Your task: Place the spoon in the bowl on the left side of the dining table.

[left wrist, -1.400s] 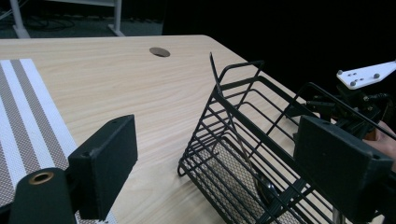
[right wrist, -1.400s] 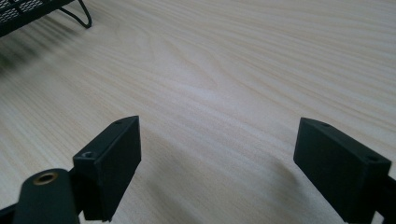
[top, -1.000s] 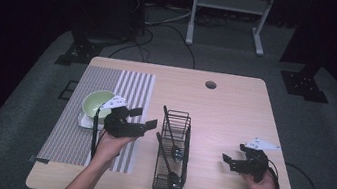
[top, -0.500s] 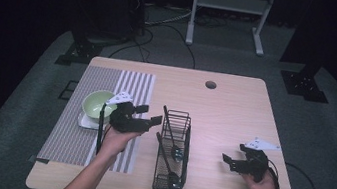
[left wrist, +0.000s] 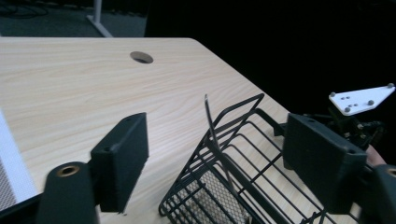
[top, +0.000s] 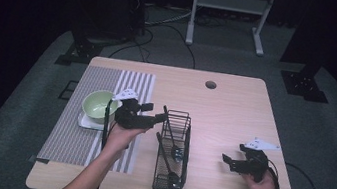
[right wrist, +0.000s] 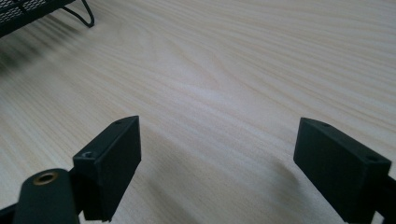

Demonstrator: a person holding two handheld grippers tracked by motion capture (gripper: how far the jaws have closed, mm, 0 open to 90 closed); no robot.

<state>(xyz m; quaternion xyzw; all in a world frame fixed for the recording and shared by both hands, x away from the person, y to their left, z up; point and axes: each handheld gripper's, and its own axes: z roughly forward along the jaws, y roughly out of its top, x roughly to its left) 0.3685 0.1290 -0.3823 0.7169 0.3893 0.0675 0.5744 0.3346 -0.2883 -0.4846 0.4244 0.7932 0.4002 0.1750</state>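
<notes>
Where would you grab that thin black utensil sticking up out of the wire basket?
Probably by the bare handle that rises above the wire basket rim, coming from the bowl side where the left gripper already is. The handle leans that way, and its lower end sits behind the wires.

The high view looks down from above the person's side, taking in the whole table from far off. The left gripper view sits low and close, facing across the wood toward the wire basket. The right gripper view is very near the tabletop; the dark mesh at its top corner is probably that same basket.
</notes>
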